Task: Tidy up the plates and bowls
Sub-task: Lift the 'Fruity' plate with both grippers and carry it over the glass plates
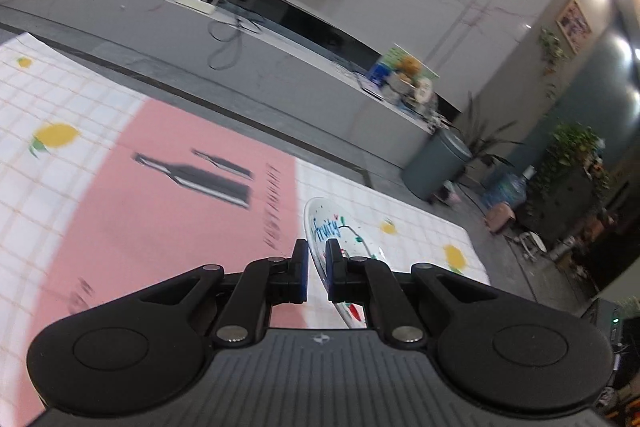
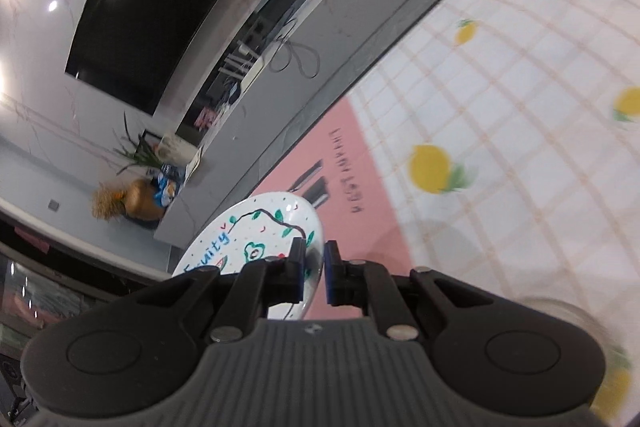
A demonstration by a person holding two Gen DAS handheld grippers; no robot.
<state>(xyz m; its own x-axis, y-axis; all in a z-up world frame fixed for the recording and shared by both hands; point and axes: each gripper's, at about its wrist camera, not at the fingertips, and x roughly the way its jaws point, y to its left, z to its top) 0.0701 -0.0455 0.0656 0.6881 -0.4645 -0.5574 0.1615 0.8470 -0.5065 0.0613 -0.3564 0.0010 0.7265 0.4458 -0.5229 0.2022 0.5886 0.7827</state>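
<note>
**Two plates held up on their edges**

The counter (image 1: 100,187) has a white checked cloth with yellow lemons and a big pink patch. Its far edge runs beside a gray strip of floor, and lots of the cloth is bare.

The left gripper (image 1: 316,269) fingers are squeezed tight on the rim of a round plate (image 1: 340,235). The plate stands tilted on its edge, above the cloth.

The right gripper (image 2: 315,273) fingers pinch the rim of another plate (image 2: 256,231), tipped up and leaning left. Both are smooth, shiny and white, with "Fruity" painted on them.
</note>
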